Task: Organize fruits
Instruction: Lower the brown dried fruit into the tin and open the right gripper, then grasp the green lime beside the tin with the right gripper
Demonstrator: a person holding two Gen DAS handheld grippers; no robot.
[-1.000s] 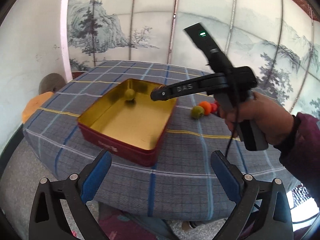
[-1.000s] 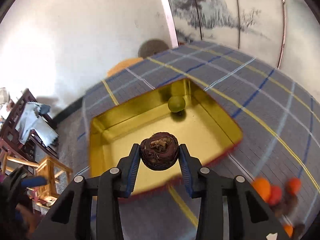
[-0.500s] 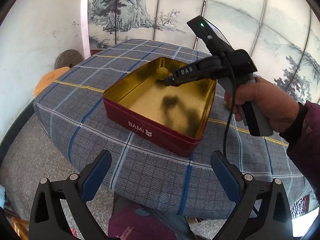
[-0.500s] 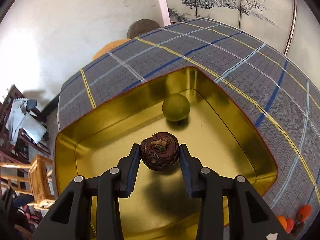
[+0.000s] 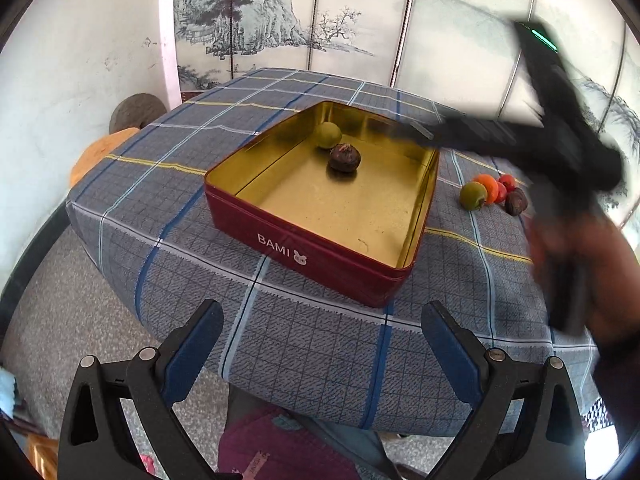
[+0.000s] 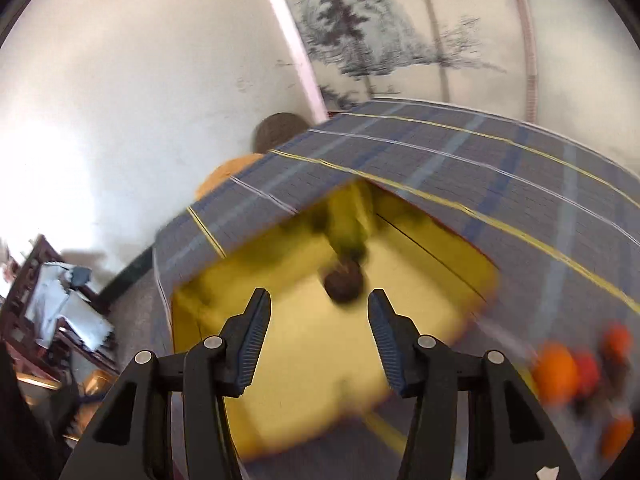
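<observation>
A red BAMI tin [image 5: 320,244] with a gold inside stands on the plaid tablecloth. In it lie a green fruit [image 5: 328,135] and a dark brown fruit [image 5: 344,157], side by side near the far wall. My right gripper [image 6: 318,308] is open and empty, blurred, above the tin with the brown fruit [image 6: 344,284] lying ahead of its fingers. In the left wrist view the right gripper [image 5: 408,132] shows as a dark blur over the tin's far right corner. My left gripper [image 5: 320,344] is open and empty, off the table's near edge.
Several loose fruits lie on the cloth right of the tin: a green one [image 5: 473,196], an orange one [image 5: 489,188], a red one [image 5: 507,182] and a dark one [image 5: 516,202]. A painted screen stands behind the table. A brown and an orange stool [image 5: 100,152] stand at the left.
My right gripper has opened and let the dark brown fruit go into the tin beside the green fruit, then pulled back up and to the right. The left gripper stayed open.
</observation>
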